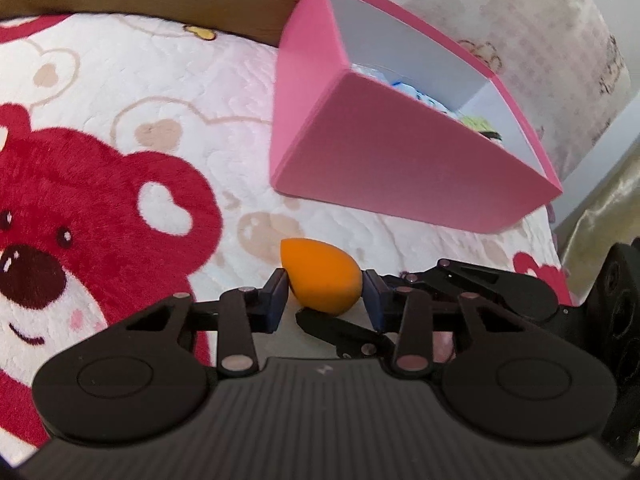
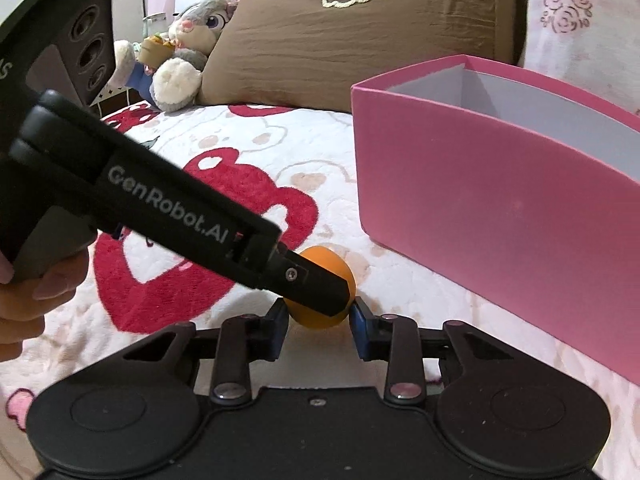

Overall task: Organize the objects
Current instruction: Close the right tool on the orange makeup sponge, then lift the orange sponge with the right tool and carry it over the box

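An orange egg-shaped makeup sponge (image 1: 320, 276) sits between the fingers of both grippers, above the bear-print blanket. My left gripper (image 1: 325, 292) is closed on its sides. In the right wrist view the sponge (image 2: 320, 312) sits between my right gripper (image 2: 319, 320) pads, which touch it, while a left gripper finger (image 2: 316, 284) crosses in front of it. An open pink box (image 1: 400, 152) lies beyond, holding several small items; it also shows in the right wrist view (image 2: 500, 208), to the right.
The blanket (image 1: 120, 140) has big red bears. A brown pillow (image 2: 360, 40) and a grey bunny plush (image 2: 188, 44) lie at the back. A floral pillow (image 1: 520, 32) stands behind the box. The bed edge (image 1: 560, 240) is at the right.
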Action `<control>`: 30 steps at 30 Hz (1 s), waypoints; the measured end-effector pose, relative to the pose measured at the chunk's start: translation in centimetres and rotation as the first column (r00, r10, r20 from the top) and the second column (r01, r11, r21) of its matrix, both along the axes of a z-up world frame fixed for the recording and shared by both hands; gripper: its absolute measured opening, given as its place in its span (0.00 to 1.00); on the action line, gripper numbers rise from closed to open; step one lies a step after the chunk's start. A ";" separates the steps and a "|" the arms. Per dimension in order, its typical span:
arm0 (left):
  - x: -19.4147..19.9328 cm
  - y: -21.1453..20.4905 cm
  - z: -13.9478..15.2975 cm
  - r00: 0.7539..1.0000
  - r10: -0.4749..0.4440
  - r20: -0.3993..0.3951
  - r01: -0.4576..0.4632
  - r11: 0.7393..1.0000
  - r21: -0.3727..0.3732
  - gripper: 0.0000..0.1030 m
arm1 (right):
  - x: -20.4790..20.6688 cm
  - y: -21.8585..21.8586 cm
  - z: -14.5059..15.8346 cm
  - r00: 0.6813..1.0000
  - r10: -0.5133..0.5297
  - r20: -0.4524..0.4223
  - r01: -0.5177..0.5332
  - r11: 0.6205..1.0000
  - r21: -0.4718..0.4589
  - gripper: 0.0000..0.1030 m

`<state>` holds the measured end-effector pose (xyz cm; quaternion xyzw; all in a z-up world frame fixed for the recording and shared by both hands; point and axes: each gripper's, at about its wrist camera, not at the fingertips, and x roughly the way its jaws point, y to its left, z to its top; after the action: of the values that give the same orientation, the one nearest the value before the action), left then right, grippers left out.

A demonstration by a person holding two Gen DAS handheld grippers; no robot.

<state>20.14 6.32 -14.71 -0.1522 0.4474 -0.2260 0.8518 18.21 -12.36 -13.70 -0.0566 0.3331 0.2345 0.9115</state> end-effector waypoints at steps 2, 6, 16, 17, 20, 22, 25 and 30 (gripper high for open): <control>-0.4 -0.4 0.6 1.000 -0.010 -0.003 0.010 1.000 -0.002 0.38 | -0.5 -0.2 0.7 1.000 -0.012 -0.013 0.012 1.000 -0.001 0.37; -1.2 -1.2 2.0 0.999 -0.034 0.012 0.034 0.999 -0.020 0.38 | -1.5 -1.0 1.9 0.999 -0.030 -0.015 0.030 0.999 -0.025 0.37; -4.0 -3.9 6.2 0.989 -0.129 0.077 0.127 0.992 0.022 0.38 | -3.3 -2.6 6.0 0.997 -0.062 -0.038 0.062 0.998 -0.024 0.37; -4.2 -4.1 6.6 0.987 -0.139 0.085 0.137 0.990 0.030 0.38 | -3.5 -2.8 6.3 0.997 -0.063 -0.038 0.063 0.998 -0.022 0.37; -4.7 -4.5 7.9 0.982 -0.162 0.098 0.158 0.986 0.045 0.38 | -4.0 -3.0 7.4 0.998 -0.061 -0.026 0.060 0.998 -0.024 0.37; -4.8 -4.8 8.6 0.980 -0.177 0.092 0.173 0.984 0.053 0.38 | -4.4 -3.3 8.2 0.998 -0.056 -0.022 0.056 0.998 -0.029 0.37; -5.0 -5.5 9.7 0.974 -0.211 0.082 0.205 0.976 0.075 0.38 | -4.7 -3.7 9.2 0.998 -0.053 -0.032 0.052 0.998 -0.026 0.37; -5.6 -6.5 11.2 0.962 -0.251 0.107 0.244 0.967 0.070 0.38 | -6.1 -4.6 10.5 0.997 -0.076 0.006 0.076 0.997 -0.034 0.37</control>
<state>14.58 -0.18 -3.51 -0.0578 0.4194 -0.3263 0.8452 12.15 -16.93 -3.15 -0.0602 0.3370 0.1937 0.9194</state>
